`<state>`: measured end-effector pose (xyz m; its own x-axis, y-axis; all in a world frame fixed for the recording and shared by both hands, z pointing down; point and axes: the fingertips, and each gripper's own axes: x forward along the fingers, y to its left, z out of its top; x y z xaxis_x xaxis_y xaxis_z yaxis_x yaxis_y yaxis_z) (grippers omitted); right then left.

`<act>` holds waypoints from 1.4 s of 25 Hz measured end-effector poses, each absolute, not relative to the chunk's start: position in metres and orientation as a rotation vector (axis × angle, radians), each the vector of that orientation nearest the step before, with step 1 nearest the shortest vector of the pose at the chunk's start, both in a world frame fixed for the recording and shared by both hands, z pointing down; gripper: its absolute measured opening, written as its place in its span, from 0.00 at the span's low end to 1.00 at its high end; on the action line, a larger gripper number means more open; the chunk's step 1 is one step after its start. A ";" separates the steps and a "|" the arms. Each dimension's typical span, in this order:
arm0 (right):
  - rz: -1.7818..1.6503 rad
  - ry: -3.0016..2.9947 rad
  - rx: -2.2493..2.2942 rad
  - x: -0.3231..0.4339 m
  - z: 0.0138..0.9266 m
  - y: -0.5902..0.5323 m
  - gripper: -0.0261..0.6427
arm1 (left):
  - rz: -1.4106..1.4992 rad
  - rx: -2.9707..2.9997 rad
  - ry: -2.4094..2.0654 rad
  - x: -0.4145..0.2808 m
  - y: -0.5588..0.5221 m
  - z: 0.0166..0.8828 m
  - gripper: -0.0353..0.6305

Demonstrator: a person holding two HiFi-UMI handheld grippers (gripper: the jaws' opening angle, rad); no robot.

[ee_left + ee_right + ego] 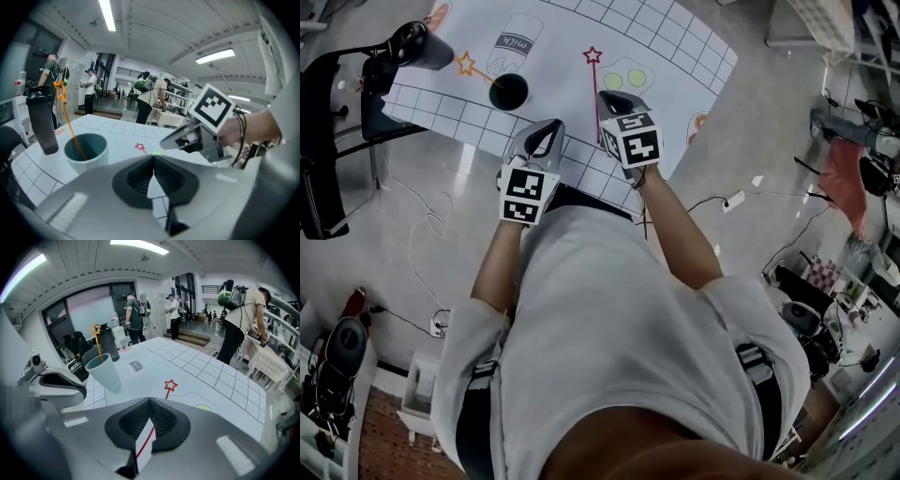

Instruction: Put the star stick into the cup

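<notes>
Two star sticks: the orange star stick [466, 64] at far left, the red star stick [592, 56] to its right. One cup [508, 91], far left. One dark bottle [420, 45], farthest left. Two grippers, both near: left gripper [551, 127], right gripper [609, 97]. One gridded table [675, 47].

Around my table
A dark bottle [417, 45] stands on my gridded mat [675, 56], far left; a black chair [321, 141] stands beside, a cable [427, 220] trails on the floor [750, 141].

star stick [170, 385] beneath closed gripper [150, 400]
</notes>
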<state>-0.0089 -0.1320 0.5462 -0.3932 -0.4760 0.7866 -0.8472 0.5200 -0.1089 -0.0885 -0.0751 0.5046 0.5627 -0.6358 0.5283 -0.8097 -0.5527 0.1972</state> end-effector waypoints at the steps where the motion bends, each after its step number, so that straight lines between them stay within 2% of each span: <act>1: 0.667 -2.030 1.071 -0.010 0.551 -0.135 0.04 | 0.569 2.384 -1.147 -0.088 -0.075 0.508 0.06; 10: 0.690 -1.877 1.055 -0.014 0.593 -0.159 0.04 | 0.598 2.387 -1.003 -0.087 -0.073 0.539 0.06; 13: 0.701 -1.828 1.043 -0.013 0.608 -0.166 0.13 | 0.589 2.366 -1.002 -0.092 -0.076 0.545 0.06; 19: 0.752 -1.753 1.022 -0.010 0.635 -0.169 0.18 | 0.579 2.331 -1.016 -0.098 -0.083 0.554 0.06; 24: 0.740 -1.762 1.034 -0.010 0.637 -0.170 0.17 | 0.585 2.316 -1.013 -0.094 -0.083 0.559 0.06; 28: 0.697 -1.763 1.017 -0.004 0.636 -0.171 0.06 | 0.602 2.322 -1.000 -0.085 -0.079 0.557 0.06; 35: 0.757 -1.887 1.037 -0.005 0.624 -0.176 0.06 | 0.586 2.308 -1.052 -0.084 -0.081 0.548 0.06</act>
